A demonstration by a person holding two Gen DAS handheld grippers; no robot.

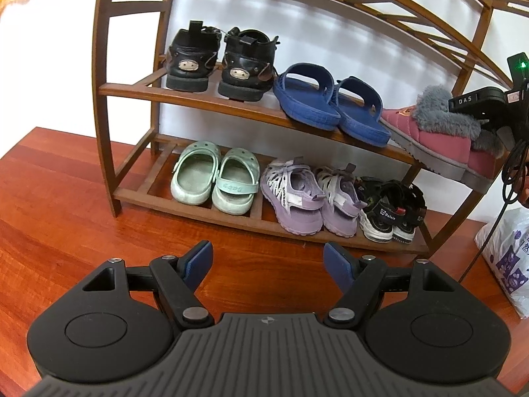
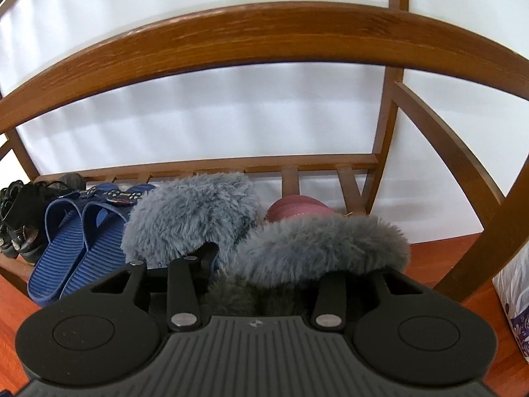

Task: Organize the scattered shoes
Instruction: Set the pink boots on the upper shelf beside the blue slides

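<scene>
A red-brown wooden floor (image 1: 66, 198) runs up to a white wall (image 1: 231, 16); against it stands the wooden shoe rack (image 1: 132, 90), two slatted shelves under a curved top rail. In my left view the floor from 6 to 9 o'clock is bare boards, open room for my tool; at 3 o'clock a white printed bag (image 1: 506, 258) sits near the rack's right leg. The lower shelf holds mint clogs (image 1: 211, 178), lilac sandals (image 1: 307, 195) and black-and-white sandals (image 1: 393, 208), heels toward me, long axes running front to back; the upper shelf holds black shoes (image 1: 218, 63) and blue slippers (image 1: 330, 99), set the same way. At 3 o'clock on the upper shelf lie the pink fur-trimmed boots (image 1: 439, 142), toes to the wall, heels jutting past the front rail. My right gripper (image 2: 261, 271) reaches into the grey fur collars; one finger (image 2: 205, 258) shows between the two boots, the tips are buried, so I cannot tell how tightly it closes. My left gripper (image 1: 267, 264) hangs over the bare floor at 6 o'clock, blue pads (image 1: 195, 264) spread wide, holding nothing.
</scene>
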